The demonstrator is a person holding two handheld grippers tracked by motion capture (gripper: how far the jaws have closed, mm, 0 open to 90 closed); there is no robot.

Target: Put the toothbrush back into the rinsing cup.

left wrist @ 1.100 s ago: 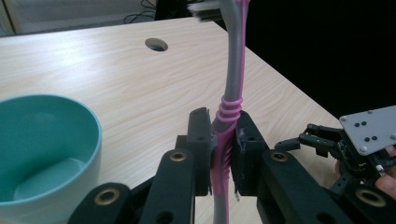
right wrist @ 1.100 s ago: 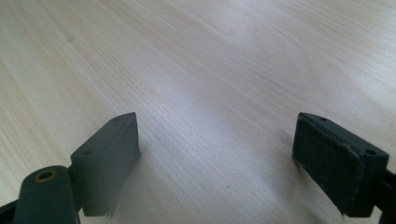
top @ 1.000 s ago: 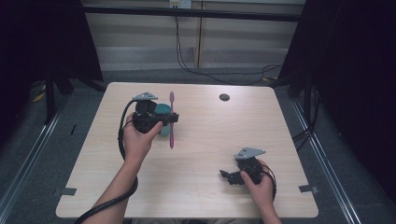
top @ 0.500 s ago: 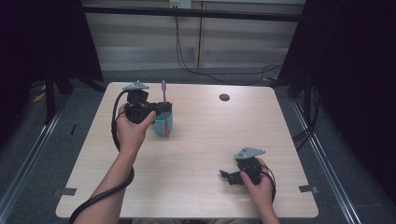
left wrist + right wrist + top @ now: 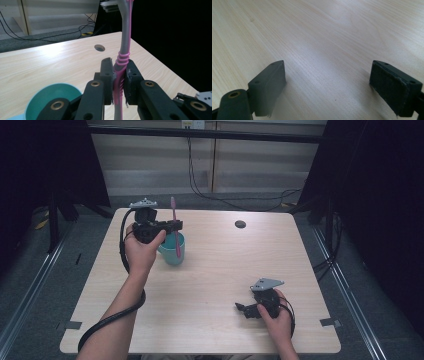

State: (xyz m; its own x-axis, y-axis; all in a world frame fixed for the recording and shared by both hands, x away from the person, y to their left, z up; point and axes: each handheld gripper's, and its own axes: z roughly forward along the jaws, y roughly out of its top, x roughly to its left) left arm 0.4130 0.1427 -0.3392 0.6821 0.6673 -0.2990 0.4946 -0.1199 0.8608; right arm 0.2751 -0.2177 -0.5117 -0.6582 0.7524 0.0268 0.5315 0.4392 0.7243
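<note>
Clamping the pink toothbrush (image 5: 121, 72) by its ribbed handle, the left gripper (image 5: 172, 226) held it upright over the teal cup (image 5: 172, 252), the lower end seemingly dipping inside, though the rim hid it. Bristles pointed up. The right gripper (image 5: 245, 309) rested on the wooden table (image 5: 215, 270) near the front edge, jaws spread wide over bare wood, well apart from the cup.

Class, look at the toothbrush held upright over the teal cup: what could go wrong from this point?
1. The left gripper pinches the toothbrush on its narrow handle, so it might twist or slip on release.
2. The tall brush leans on the teal cup rim; this light cup could tip.
3. The right gripper rests open, far away, so it probably cannot steady the cup.
</note>
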